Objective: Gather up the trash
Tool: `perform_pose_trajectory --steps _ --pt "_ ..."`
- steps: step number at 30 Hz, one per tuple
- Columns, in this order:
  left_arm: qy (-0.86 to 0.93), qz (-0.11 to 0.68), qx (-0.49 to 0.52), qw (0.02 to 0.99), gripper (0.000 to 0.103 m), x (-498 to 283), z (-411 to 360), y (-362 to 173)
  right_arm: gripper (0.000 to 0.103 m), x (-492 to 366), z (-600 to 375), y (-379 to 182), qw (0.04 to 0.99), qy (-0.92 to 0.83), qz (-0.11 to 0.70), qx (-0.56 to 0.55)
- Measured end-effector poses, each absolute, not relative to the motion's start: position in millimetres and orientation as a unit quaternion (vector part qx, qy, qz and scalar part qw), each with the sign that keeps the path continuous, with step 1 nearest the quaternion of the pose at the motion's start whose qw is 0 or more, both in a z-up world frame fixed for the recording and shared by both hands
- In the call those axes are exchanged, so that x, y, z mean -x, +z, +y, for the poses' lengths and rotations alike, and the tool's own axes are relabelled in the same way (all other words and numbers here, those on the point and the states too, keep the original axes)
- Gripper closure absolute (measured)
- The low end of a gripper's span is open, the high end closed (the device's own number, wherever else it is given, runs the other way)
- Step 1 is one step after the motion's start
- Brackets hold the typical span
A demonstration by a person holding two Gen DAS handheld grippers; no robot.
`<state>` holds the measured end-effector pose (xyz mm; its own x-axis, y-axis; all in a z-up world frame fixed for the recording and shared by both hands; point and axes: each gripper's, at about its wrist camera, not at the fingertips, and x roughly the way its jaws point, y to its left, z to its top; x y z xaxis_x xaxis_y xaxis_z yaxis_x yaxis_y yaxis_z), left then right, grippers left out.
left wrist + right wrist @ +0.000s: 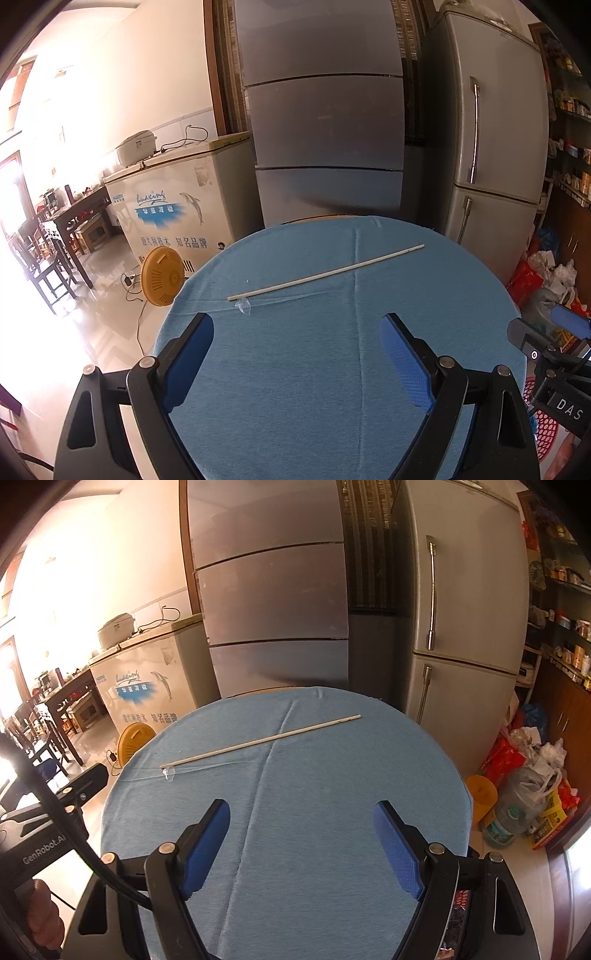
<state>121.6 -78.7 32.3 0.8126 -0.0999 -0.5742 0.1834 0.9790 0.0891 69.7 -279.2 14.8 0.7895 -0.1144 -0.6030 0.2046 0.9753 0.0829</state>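
A long thin white stick (pixel 325 273) lies slantwise on the round table with a blue cloth (pixel 295 369). A small scrap of clear plastic (pixel 243 305) lies at the stick's left end. Both also show in the right wrist view, the stick (pixel 258 741) and the scrap (pixel 168 772). My left gripper (pixel 297 334) is open and empty, hovering over the cloth just short of the stick. My right gripper (pixel 301 821) is open and empty, over the near part of the cloth (pixel 295 812).
Two grey fridges (pixel 325 122) stand behind the table. A white chest freezer (pixel 177 206) and a yellow fan (pixel 162 277) are at the left. Bags and bottles (pixel 524 775) pile on the floor at the right, with a red basket (pixel 543 428) below the table edge.
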Motion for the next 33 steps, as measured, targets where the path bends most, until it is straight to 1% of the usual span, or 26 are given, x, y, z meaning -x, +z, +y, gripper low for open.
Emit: perform_pose_trajectory --steps 33 --pt "-0.073 0.278 -0.048 0.956 0.011 -101.8 -58.6 40.8 0.02 -55.2 -258.5 27.4 0.95 -0.075 0.298 -0.05"
